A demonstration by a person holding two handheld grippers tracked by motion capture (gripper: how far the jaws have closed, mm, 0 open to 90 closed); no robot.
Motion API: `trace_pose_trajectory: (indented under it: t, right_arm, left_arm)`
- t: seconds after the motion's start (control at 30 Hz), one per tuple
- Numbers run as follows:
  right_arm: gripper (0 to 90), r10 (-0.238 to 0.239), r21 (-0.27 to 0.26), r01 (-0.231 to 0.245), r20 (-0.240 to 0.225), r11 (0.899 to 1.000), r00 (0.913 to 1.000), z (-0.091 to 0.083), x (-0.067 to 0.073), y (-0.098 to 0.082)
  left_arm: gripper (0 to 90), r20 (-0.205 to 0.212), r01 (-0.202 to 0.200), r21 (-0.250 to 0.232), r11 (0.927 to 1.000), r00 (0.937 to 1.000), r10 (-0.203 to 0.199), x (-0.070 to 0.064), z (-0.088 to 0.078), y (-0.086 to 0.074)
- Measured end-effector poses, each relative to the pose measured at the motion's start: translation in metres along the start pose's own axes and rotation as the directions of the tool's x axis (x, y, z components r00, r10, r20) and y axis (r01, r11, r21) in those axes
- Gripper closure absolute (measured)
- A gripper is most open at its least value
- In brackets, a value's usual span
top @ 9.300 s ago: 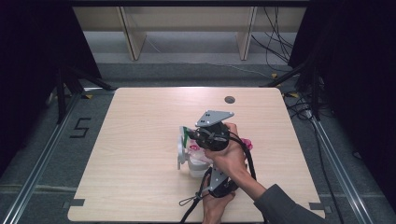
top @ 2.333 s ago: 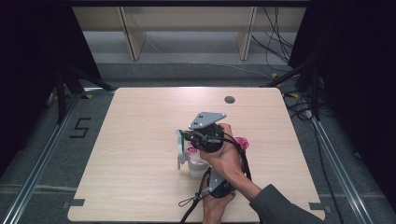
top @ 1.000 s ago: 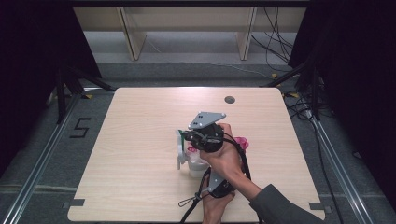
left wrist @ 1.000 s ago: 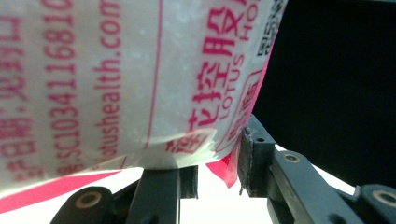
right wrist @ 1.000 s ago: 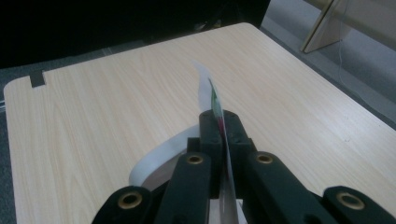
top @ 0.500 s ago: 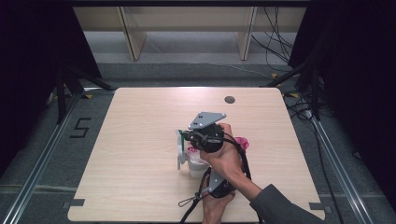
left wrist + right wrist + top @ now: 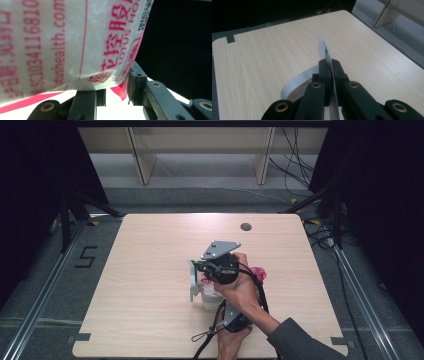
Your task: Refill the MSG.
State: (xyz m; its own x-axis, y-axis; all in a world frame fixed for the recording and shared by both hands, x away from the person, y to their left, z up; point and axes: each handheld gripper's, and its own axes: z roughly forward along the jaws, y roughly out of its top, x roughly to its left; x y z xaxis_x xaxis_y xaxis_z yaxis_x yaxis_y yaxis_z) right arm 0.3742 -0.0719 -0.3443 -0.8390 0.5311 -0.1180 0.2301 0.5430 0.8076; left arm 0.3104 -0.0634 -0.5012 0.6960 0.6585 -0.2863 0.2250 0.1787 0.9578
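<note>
White plastic, printed with red lettering, makes up the cup (image 7: 75,42) that the left claw (image 7: 112,87) clamps between its black jaws, one jaw beneath it and the other against its side. The cup (image 7: 210,295) stands on the pale wooden counter (image 7: 150,270), near the person's edge. The right claw (image 7: 329,66) is pressed together on the thin peeled-up lid film (image 7: 323,47), which rises edge-on from between its jaws just above the cup's rim. A crumpled pink wrapper (image 7: 258,272) lies just right of the hands.
</note>
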Motion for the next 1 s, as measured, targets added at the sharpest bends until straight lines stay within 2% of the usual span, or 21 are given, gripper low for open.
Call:
trace_pose_trajectory:
  t: [0.07,0.13,0.3,0.33,0.4,0.43,0.47,0.5,0.53,0.57,0.6,0.63,0.67,0.73,0.77,0.8,0.83,0.9,0.93,0.97,1.0]
  right_arm:
    - [89.9,0.025,-0.011,-0.025,0.005,1.000,0.9997,-0.0015,-0.0004,0.0005]
    - [89.9,0.000,-0.001,0.000,0.000,1.000,1.0000,-0.0004,-0.0012,0.0002]
    - [89.9,0.005,-0.002,-0.005,0.001,1.000,1.0000,0.0007,-0.0003,0.0005]
    - [89.9,0.013,0.005,-0.013,0.008,1.000,0.9999,0.0012,0.0012,0.0002]
    - [89.9,0.010,0.000,-0.010,0.008,1.000,0.9999,0.0012,0.0013,0.0010]
    - [89.9,0.008,-0.004,-0.008,0.001,1.000,1.0000,-0.0001,-0.0001,0.0018]
    - [89.9,0.001,-0.008,-0.001,-0.004,1.000,1.0000,0.0002,-0.0004,0.0018]
    - [89.9,0.022,-0.001,-0.022,0.004,1.000,0.9997,0.0004,0.0014,0.0012]
    - [89.9,-0.008,0.005,0.008,0.002,1.000,1.0000,0.0016,0.0007,0.0010]
    - [89.9,-0.003,0.009,0.003,-0.001,1.000,1.0000,0.0013,0.0011,0.0014]
    - [89.9,0.009,-0.006,-0.009,0.012,1.000,0.9999,0.0014,0.0013,0.0014]
    - [89.9,0.013,0.002,-0.013,0.002,1.000,0.9999,-0.0002,0.0002,0.0020]
    - [89.9,0.002,-0.003,-0.002,-0.002,1.000,1.0000,0.0005,-0.0007,0.0020]
    - [89.9,-0.005,0.007,0.005,0.002,1.000,1.0000,0.0017,0.0008,0.0012]
    - [89.9,0.013,0.010,-0.014,0.006,1.000,0.9999,0.0019,0.0030,0.0012]
    - [89.9,0.007,0.004,-0.007,0.002,1.000,1.0000,0.0012,0.0016,0.0018]
    - [89.9,0.000,-0.008,0.000,0.005,1.000,1.0000,0.0009,0.0003,0.0021]
    - [89.9,0.011,-0.003,-0.011,0.007,1.000,0.9999,0.0009,0.0007,0.0017]
    - [89.9,-0.004,0.004,0.004,0.004,1.000,1.0000,0.0015,0.0006,0.0016]
    - [89.9,0.013,0.012,-0.013,0.000,1.000,0.9999,0.0007,0.0020,0.0018]
    - [89.9,0.000,-0.007,0.000,0.008,1.000,1.0000,0.0015,0.0008,0.0019]
  left_arm:
    - [71.6,0.005,-0.007,0.003,1.0000,1.0000,0.007,0.0014,-0.0003,0.0002]
    - [71.6,0.004,-0.010,0.009,0.9999,0.9999,0.010,0.0015,0.0000,-0.0005]
    - [71.6,0.004,-0.010,0.010,0.9999,0.9999,0.010,0.0023,-0.0005,-0.0002]
    - [71.6,0.033,-0.004,0.004,1.0000,0.9995,0.003,0.0018,0.0009,-0.0004]
    - [71.6,0.039,-0.004,0.008,1.0000,0.9992,0.004,0.0017,-0.0003,0.0007]
    - [71.6,0.010,-0.016,0.007,0.9999,0.9998,0.016,0.0029,-0.0013,0.0010]
    - [71.7,0.005,-0.011,0.008,0.9999,0.9999,0.011,0.0027,-0.0014,0.0007]
    - [71.7,0.033,-0.007,0.005,1.0000,0.9994,0.007,0.0025,0.0003,0.0002]
    - [71.7,0.036,-0.001,0.002,1.0000,0.9994,0.001,0.0018,0.0005,0.0002]
    - [71.6,0.038,0.000,0.005,1.0000,0.9993,0.000,0.0013,0.0001,0.0005]
    - [71.6,0.030,-0.017,0.006,0.9998,0.9994,0.016,0.0024,-0.0006,0.0011]
    - [71.6,0.004,-0.013,0.006,0.9999,0.9999,0.013,0.0026,-0.0014,0.0009]
    - [71.6,0.005,-0.009,0.006,0.9999,0.9999,0.009,0.0023,-0.0012,0.0006]
    - [71.6,0.038,0.004,0.003,1.0000,0.9993,-0.004,0.0009,0.0004,0.0002]
    - [71.6,0.038,0.002,0.003,1.0000,0.9993,-0.003,0.0010,0.0001,0.0006]
    - [71.7,0.037,-0.006,0.005,1.0000,0.9993,0.006,0.0018,-0.0005,0.0009]
    - [71.7,0.005,-0.017,0.006,0.9998,0.9998,0.017,0.0029,-0.0015,0.0012]
    - [71.7,0.003,-0.006,0.004,1.0000,1.0000,0.006,0.0017,-0.0009,0.0004]
    - [71.6,0.031,-0.005,0.001,1.0000,0.9995,0.005,0.0017,0.0003,0.0005]
    - [71.6,0.002,-0.008,0.001,1.0000,1.0000,0.008,0.0016,-0.0010,0.0009]
    - [71.6,0.005,-0.011,0.004,0.9999,0.9999,0.011,0.0022,-0.0013,0.0011]
